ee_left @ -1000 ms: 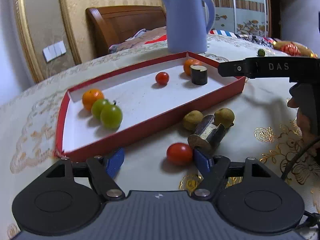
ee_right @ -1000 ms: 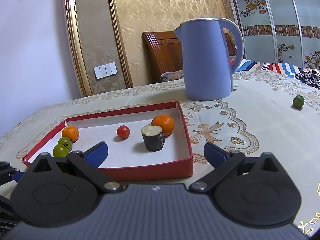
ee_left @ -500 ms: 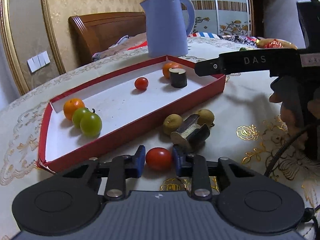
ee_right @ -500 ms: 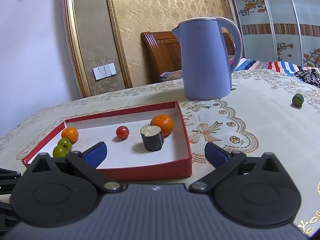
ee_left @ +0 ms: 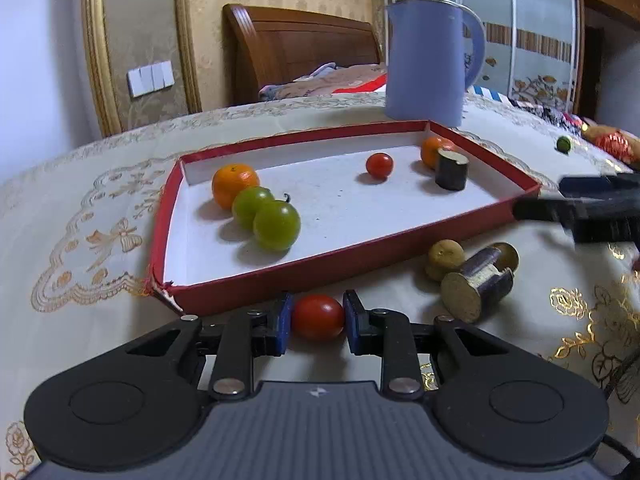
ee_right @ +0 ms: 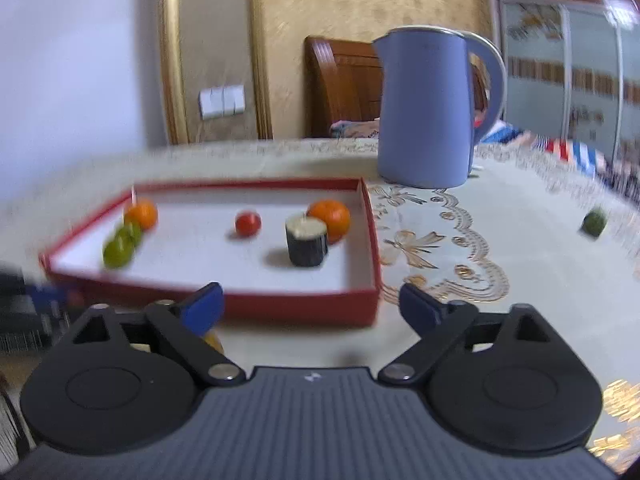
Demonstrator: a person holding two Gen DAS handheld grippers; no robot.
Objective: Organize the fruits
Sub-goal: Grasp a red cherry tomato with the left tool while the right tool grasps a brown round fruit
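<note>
While the left gripper pinches a red tomato between its blue pads, just outside the near wall of the red tray on the tablecloth, the right gripper stands wide with nothing between its fingers, its jaws having just been closing a little. Inside the tray lie two oranges, two green fruits, a small tomato and a dark stub; a kettle stands behind.
</note>
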